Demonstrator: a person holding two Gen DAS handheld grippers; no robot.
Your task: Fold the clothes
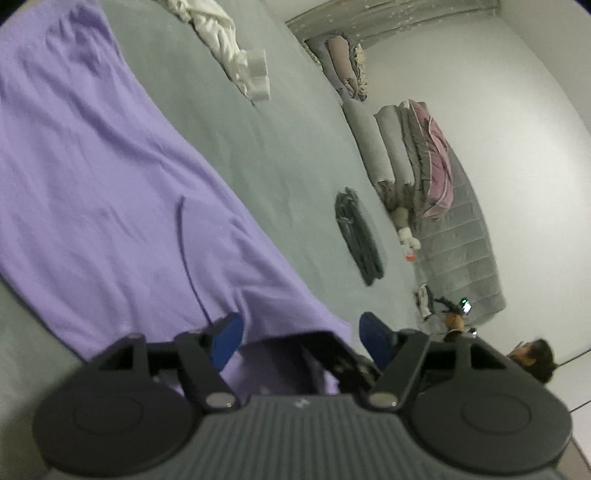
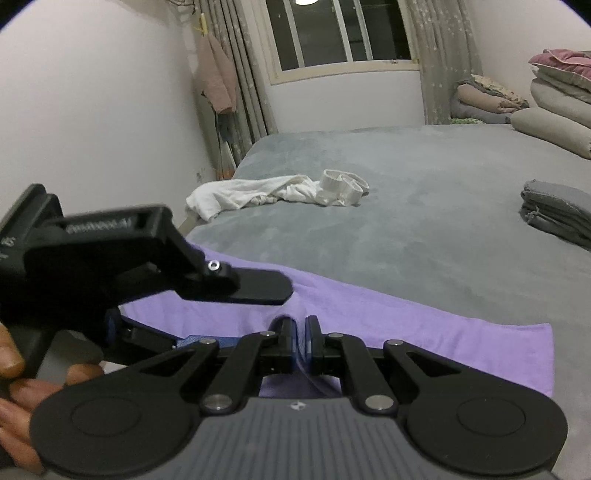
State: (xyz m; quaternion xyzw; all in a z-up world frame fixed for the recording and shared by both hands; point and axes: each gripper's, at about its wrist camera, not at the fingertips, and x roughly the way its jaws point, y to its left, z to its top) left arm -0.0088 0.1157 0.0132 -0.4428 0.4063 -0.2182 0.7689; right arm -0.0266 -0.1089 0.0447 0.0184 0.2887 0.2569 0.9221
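A purple garment (image 1: 110,177) lies spread flat on the grey bed. In the left wrist view my left gripper (image 1: 301,339) is open, its blue pads wide apart, with the garment's near edge lying between them. In the right wrist view my right gripper (image 2: 300,339) is shut on the near edge of the purple garment (image 2: 406,325). The left gripper's black body (image 2: 147,266) shows at the left of the right wrist view, held by a hand, close beside the right gripper.
A crumpled white garment (image 2: 273,194) lies farther back on the grey bed (image 2: 424,236). A folded dark grey garment (image 2: 557,214) sits at the right. Stacked pillows and quilts (image 2: 554,99) line the headboard side. A window with curtains (image 2: 340,33) is beyond the bed.
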